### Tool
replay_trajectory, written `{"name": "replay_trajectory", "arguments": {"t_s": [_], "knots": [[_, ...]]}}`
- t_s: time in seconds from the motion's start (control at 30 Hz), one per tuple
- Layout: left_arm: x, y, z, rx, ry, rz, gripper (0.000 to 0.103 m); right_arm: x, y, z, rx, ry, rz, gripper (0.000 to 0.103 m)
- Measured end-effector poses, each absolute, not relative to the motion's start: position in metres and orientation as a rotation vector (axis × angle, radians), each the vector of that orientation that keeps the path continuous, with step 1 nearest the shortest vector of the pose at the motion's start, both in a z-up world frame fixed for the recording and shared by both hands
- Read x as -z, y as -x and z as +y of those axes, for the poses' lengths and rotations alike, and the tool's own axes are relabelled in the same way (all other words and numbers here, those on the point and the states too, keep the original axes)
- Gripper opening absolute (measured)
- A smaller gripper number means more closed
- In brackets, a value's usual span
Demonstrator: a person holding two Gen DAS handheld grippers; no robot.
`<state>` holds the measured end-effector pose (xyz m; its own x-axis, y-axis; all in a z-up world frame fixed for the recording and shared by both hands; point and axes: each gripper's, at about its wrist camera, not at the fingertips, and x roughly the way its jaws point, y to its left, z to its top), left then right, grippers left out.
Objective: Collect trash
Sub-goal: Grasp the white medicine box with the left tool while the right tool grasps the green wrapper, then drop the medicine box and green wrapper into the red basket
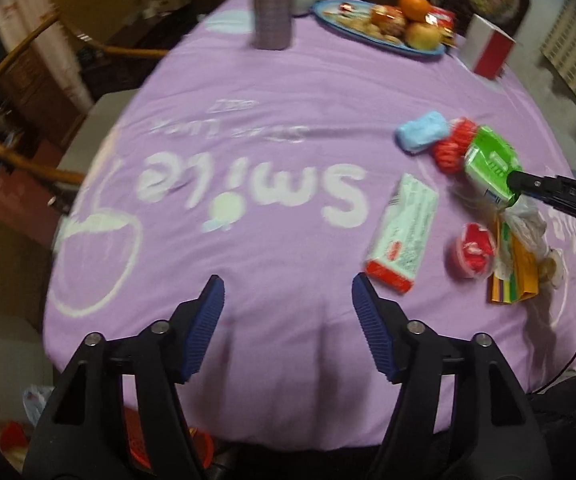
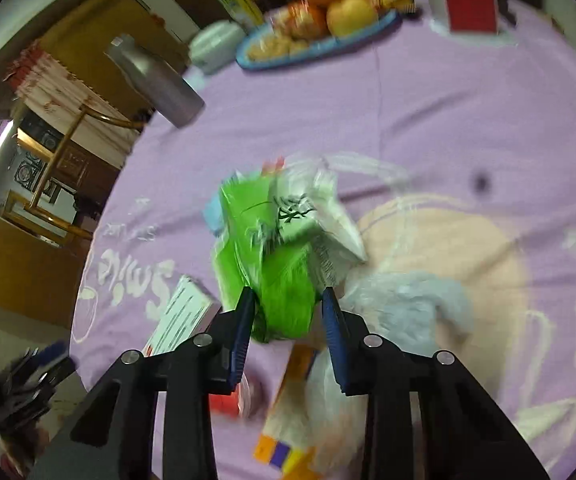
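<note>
Right gripper [image 2: 288, 312] is clamped on the green carton [image 2: 272, 256], held above the purple surface [image 2: 448, 100] near the other trash. Left gripper [image 1: 288, 304] is spread wide, holding nothing. A slip is judged possible, since only the carton's crumpled end is pinched.

A crumpled green and white wrapper [image 2: 276, 256] is seen at the centre of the right wrist frame, lifted off the purple cloth. In the left wrist frame, a white box with a red end [image 1: 404, 232], a red cup [image 1: 473, 250], a blue packet [image 1: 422, 131] and yellow wrappers [image 1: 514, 276] are spread at right.
</note>
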<state>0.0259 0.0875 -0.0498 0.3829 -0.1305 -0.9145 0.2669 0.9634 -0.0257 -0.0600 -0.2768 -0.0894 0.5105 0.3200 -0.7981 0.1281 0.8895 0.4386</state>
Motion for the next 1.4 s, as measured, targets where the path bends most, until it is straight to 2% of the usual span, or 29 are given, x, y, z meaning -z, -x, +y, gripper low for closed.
{"name": "replay_trajectory", "arguments": {"t_s": [0.2,0.37,0.43,0.47,0.5,0.53,0.73,0.97,1.17,1.4], "knots": [[0.088,-0.061,0.023,0.416,-0.197,1.202,0.075,0.057,0.126,-0.298,-0.04,-0.48,0.965,0.024],[0.123,-0.078,-0.011,0.468,-0.246,1.252,0.076,0.038,0.173,-0.324,0.057,-0.505,0.911,0.024],[0.126,-0.079,-0.018,0.459,-0.274,1.218,0.074,0.034,0.182,-0.328,0.084,-0.507,0.906,0.024],[0.126,-0.079,-0.019,0.459,-0.279,1.205,0.064,0.032,0.188,-0.331,0.095,-0.506,0.903,0.024],[0.123,-0.078,-0.019,0.454,-0.279,1.19,0.045,0.031,0.191,-0.332,0.099,-0.509,0.899,0.024],[0.121,-0.079,-0.017,0.464,-0.262,1.189,0.045,0.03,0.194,-0.332,0.098,-0.511,0.895,0.024],[0.066,-0.069,0.042,0.388,-0.053,1.102,0.045,0.022,0.169,-0.313,-0.033,-0.493,0.874,0.024],[0.019,-0.006,0.178,0.046,0.127,1.025,0.045,0.024,0.099,-0.22,-0.407,-0.365,0.949,0.024],[0.031,0.103,0.293,-0.323,0.315,1.047,0.045,0.025,0.066,-0.097,-0.748,-0.22,1.012,0.024],[0.076,0.198,0.372,-0.54,0.561,1.101,0.046,0.016,0.072,0.005,-0.952,-0.08,1.035,0.024]]}}
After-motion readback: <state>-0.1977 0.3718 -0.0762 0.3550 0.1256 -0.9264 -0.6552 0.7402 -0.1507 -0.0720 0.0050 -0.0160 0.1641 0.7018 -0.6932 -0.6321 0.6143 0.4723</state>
